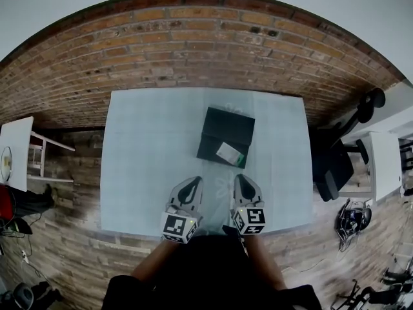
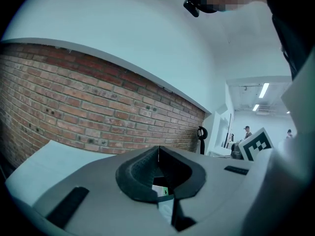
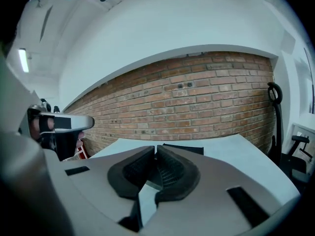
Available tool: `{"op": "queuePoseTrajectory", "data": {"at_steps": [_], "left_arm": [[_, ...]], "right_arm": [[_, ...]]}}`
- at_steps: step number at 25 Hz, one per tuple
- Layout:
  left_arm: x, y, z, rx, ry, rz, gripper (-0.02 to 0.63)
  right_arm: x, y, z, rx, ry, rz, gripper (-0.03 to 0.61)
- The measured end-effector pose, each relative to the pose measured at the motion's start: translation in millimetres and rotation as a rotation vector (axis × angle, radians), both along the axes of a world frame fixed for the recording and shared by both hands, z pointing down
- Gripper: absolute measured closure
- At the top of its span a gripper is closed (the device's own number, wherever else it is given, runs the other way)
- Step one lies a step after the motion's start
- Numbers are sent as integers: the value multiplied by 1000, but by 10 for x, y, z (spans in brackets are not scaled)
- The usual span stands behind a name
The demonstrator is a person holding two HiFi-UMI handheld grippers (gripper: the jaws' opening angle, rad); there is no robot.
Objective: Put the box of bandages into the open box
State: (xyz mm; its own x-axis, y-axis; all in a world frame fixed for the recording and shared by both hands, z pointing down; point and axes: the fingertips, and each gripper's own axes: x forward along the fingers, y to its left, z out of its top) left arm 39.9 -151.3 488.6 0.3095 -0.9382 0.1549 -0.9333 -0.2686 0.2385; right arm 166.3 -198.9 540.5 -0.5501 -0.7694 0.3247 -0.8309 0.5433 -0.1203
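The box of bandages (image 1: 229, 152), white with a green patch, lies inside the open box (image 1: 211, 146), a black case near the middle of the pale table (image 1: 142, 160). Judged from this, the placing is done. What may remain is drawing back, and closing the lid if that is wanted.

The left gripper (image 1: 192, 186) and right gripper (image 1: 242, 185) hang side by side at the near table edge, well apart from the case. Both are empty. The left gripper's jaws meet at the tips, and the right gripper's jaws stand all but together, with only a thin slit between.

Any print on the bandage box is too small to read. The only other marking is the black-and-white square pattern on each marker cube (image 1: 179, 225).
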Motion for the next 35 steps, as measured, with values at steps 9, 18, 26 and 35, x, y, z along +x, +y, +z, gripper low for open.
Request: {"op": "queuePoseTrajectory", "data": {"at_steps": [9, 18, 26, 35], "left_arm": [[-31, 116, -51, 5, -5, -1, 581], [20, 135, -51, 6, -4, 10, 581], [8, 117, -48, 5, 5, 5, 581], [15, 86, -36, 2, 6, 10, 581]], "right_arm": [[-81, 252, -217, 40, -19, -1, 552], [-127, 266, -278, 58, -11, -26, 554], [-152, 272, -288, 60, -13, -36, 554], [-156, 220, -311, 70, -13, -39, 554]]}}
